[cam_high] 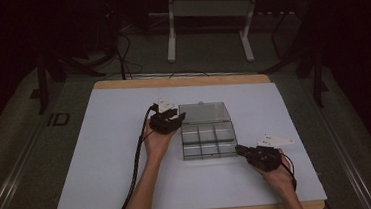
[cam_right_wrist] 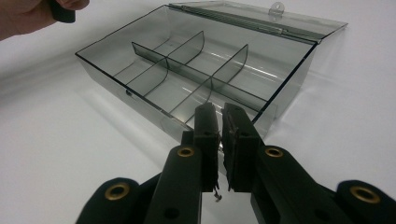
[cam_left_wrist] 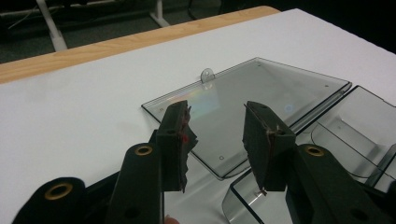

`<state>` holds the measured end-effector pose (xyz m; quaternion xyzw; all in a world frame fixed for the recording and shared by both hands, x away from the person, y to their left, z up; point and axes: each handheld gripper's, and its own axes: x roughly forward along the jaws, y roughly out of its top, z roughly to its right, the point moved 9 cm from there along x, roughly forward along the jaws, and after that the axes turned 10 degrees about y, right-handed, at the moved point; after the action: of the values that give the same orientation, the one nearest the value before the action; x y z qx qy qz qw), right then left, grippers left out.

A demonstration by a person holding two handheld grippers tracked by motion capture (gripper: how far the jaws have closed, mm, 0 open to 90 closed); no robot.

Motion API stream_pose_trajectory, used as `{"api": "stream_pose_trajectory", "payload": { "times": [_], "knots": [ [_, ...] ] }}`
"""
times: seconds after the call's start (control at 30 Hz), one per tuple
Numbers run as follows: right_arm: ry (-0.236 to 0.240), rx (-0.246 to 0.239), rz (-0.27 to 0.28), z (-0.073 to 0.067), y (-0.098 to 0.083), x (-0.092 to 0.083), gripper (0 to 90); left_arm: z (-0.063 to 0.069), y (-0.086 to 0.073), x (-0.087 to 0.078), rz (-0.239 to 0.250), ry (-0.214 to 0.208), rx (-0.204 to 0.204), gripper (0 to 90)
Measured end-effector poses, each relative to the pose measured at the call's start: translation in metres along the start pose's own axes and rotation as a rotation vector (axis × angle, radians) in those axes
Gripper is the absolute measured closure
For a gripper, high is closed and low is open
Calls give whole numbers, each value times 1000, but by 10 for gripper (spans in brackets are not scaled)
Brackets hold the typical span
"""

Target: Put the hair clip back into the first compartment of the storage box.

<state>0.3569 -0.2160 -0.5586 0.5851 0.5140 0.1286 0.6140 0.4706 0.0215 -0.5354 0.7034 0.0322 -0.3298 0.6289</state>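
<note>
Clear smoke-tinted compartment box (cam_high: 209,139) sits near the middle of the white table top (cam_high: 107,156), its lid (cam_high: 204,112) swung fully back and lying flat at the box's 12 o'clock side, hinge between the two. Inside, thin dividers split the tray into a grid of small cells; all cells in view look bare. Left gripper (cam_high: 166,120) hovers at the box's 10 o'clock corner, just off the lid's left edge. In the left gripper view its jaws stand well apart with nothing between the pads, released, the near corner of the lid (cam_left_wrist: 252,100) lying just below and beyond the fingertips (cam_left_wrist: 176,122), toward 12 o'clock from the tool; the small tab (cam_left_wrist: 207,74) on the lid's far edge shows further out. Right gripper (cam_high: 242,151) lies at the box's 4 o'clock corner, tips touching or all but touching the near right corner of the tray. In the right gripper view the jaws are nearly closed, a narrow slit left between the pads, and the box's front wall (cam_right_wrist: 187,122) meets them right at the tips; whether the wall is pinched in that slit cannot be told. Box body stretches from the right tool toward 11 o'clock.
</note>
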Motion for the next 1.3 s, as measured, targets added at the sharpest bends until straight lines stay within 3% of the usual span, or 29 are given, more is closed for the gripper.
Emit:
{"api": "stream_pose_trajectory", "payload": {
  "times": [0.33,0.53,0.87,1.3],
  "knots": [
    [1,-2,-1,-1,0,0,831,-2,-6,-12,9,7,7,602],
    [5,2,-1,-1,0,0,822,-4,-12,-21,21,1,-16,602],
    [6,2,0,-1,0,0,813,-7,-30,-34,11,8,-19,600],
    [-7,2,1,-1,1,-1,766,-12,-70,-49,-58,8,47,584]
  ]
}}
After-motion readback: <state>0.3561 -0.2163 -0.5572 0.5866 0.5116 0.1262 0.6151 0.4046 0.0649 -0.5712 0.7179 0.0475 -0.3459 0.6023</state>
